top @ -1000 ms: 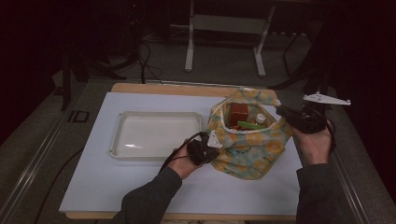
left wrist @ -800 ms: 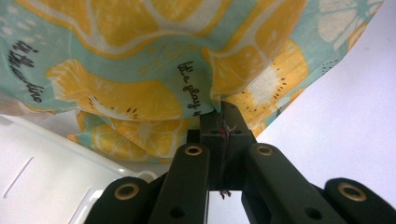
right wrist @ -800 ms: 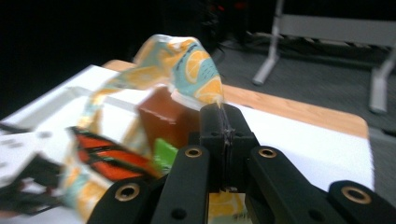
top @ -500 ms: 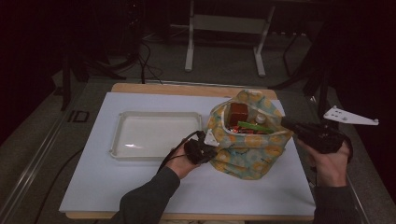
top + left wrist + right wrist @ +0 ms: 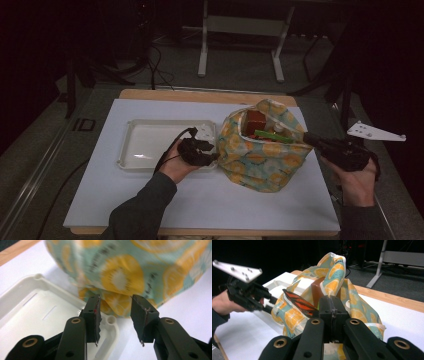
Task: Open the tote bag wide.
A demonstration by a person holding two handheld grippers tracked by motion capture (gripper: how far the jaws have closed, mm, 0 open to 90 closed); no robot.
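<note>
L gripper point(image 5: 113, 315) just released bag point(image 5: 262, 150), beside tray point(image 5: 150, 145); R gripper point(image 5: 332, 307) clenched on rim

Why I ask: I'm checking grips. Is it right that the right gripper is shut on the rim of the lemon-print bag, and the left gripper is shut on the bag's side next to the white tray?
Not quite. The left gripper is open: the left gripper view shows a gap between its pads, nothing between them, the lemon-print bag beyond. They have just been opening. The right gripper is shut on the rim; the white tray is alongside.

White tray point(image 5: 131, 131) on white board point(image 5: 150, 195); metal stand legs point(image 5: 202, 55) behind table.
</note>
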